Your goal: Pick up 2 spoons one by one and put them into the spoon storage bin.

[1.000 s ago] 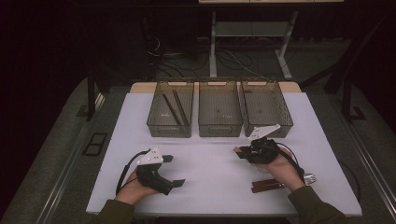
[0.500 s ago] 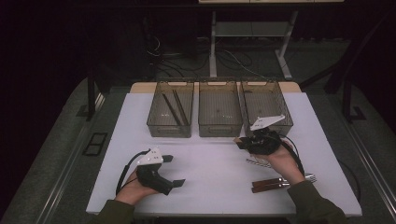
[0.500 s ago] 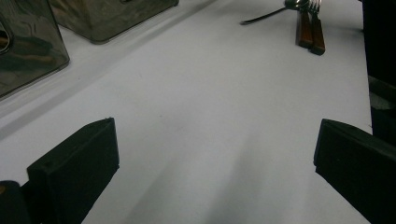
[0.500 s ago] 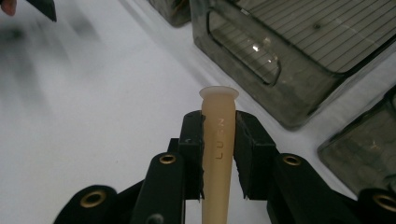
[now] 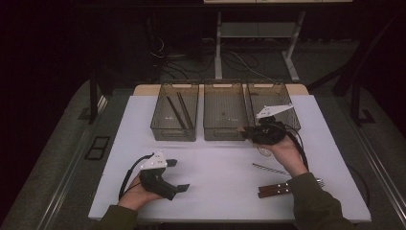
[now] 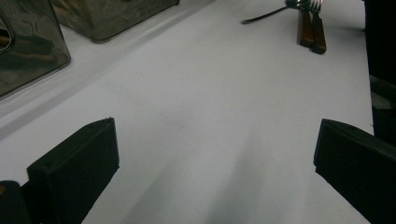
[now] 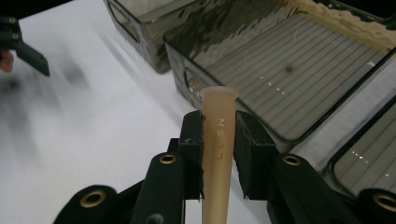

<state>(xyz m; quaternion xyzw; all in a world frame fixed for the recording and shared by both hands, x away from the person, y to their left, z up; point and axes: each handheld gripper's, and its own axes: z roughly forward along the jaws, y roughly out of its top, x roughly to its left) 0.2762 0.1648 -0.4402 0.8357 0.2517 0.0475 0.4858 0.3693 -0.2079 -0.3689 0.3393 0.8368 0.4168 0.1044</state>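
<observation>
My right gripper point(image 7: 218, 154) is shut on a tan utensil handle point(image 7: 218, 116) that stands up between its pads, with raised letters on it. In the high view this gripper point(image 5: 251, 134) hovers at the front right corner of the middle smoky bin point(image 5: 224, 133), jaws pointing left. The bin's ribbed floor point(image 7: 289, 70) lies just ahead of the handle. My left gripper point(image 5: 178, 175) rests on the white table near the front left, open with nothing between its jaws point(image 6: 215, 163).
Three smoky bins stand in a row at the back; the left bin point(image 5: 163, 129) holds two dark sticks point(image 5: 178, 112), the right bin point(image 5: 287, 120) is beside my right hand. Brown-handled cutlery point(image 5: 275, 190) and a thin metal piece point(image 5: 268, 168) lie front right.
My right gripper has risen and moved toward the bins, carrying the tan-handled utensil. The left gripper has stayed put.
</observation>
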